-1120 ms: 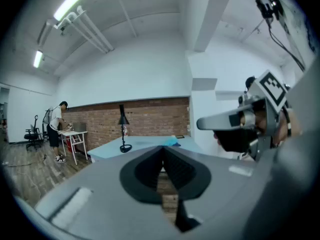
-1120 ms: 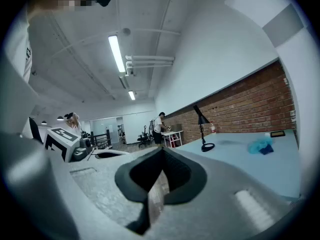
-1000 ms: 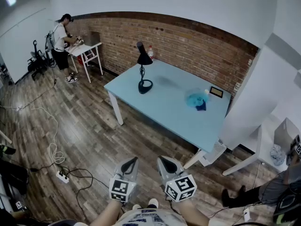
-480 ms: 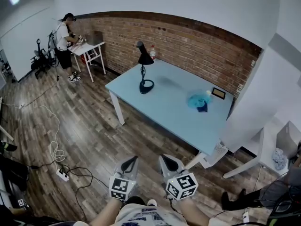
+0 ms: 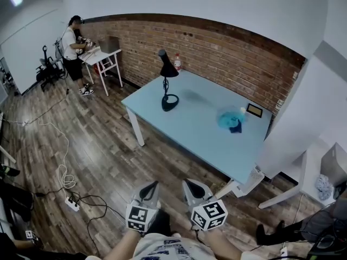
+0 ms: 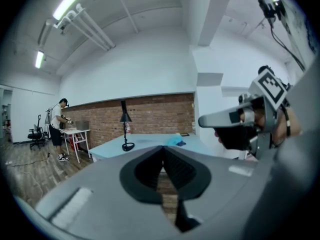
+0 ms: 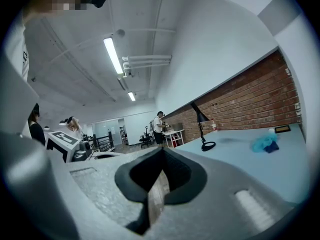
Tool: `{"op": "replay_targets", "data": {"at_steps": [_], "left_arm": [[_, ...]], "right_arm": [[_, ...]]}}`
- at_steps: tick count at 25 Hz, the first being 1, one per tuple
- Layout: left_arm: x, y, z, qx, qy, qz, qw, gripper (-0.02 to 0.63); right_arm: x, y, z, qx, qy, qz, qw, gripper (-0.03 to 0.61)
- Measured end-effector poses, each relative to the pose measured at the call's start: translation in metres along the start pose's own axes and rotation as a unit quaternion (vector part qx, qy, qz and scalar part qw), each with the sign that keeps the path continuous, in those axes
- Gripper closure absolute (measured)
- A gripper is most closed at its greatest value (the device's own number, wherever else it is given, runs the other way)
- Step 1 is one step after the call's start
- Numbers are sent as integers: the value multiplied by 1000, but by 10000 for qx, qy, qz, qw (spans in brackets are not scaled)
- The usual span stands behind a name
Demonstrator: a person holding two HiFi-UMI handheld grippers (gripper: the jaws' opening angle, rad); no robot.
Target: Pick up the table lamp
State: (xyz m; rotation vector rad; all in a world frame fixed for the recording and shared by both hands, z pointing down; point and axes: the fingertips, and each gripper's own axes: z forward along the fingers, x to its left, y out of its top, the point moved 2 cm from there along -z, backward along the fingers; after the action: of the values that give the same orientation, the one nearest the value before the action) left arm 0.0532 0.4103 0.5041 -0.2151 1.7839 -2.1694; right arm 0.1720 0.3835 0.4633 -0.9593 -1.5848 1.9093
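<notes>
A black table lamp (image 5: pixel 167 83) with a round base stands upright near the left end of a light blue table (image 5: pixel 190 126); it also shows far off as the lamp (image 6: pixel 125 130) in the left gripper view and the lamp (image 7: pixel 202 126) in the right gripper view. My left gripper (image 5: pixel 151 186) and right gripper (image 5: pixel 190 185) hang side by side low in the head view, over the wood floor and well short of the table. Both are shut with nothing in them.
On the table lie a blue cloth (image 5: pixel 230 118), a small dark frame (image 5: pixel 253 110) and a bottle (image 5: pixel 177 62) by the brick wall. A person (image 5: pixel 71 46) works at a small white table (image 5: pixel 101 58) at far left. Cables and a power strip (image 5: pixel 72 202) lie on the floor.
The view has crept a little toward the table; the grippers stay shut and side by side in the same spot in the picture.
</notes>
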Motion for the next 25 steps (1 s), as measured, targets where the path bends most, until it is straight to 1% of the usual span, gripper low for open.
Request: {"op": "replay_targets", "data": {"at_steps": [6,10,14,18,25], "left_arm": [[32,-5,37,-3,-67,-84,9999,621],[63,-3,70,-8,-122,-141,9998,621],[104,0,104,-1,-195,-180,9996,621],[147,4,137,-2,-243,-220,9995,621],[224,14,181,-57,-301,-214,9993,621]], "right_arm": [[-20,0,41,60,-66,-14,10000,580],[-38,4,79,142,-143,-13,9998,580],[-54,12,130,207,-217,-11,9995,580],[-63,21,184,253,-204,-28,9995,580],[-77,36,265,318,-308,-64,9990,580]]}}
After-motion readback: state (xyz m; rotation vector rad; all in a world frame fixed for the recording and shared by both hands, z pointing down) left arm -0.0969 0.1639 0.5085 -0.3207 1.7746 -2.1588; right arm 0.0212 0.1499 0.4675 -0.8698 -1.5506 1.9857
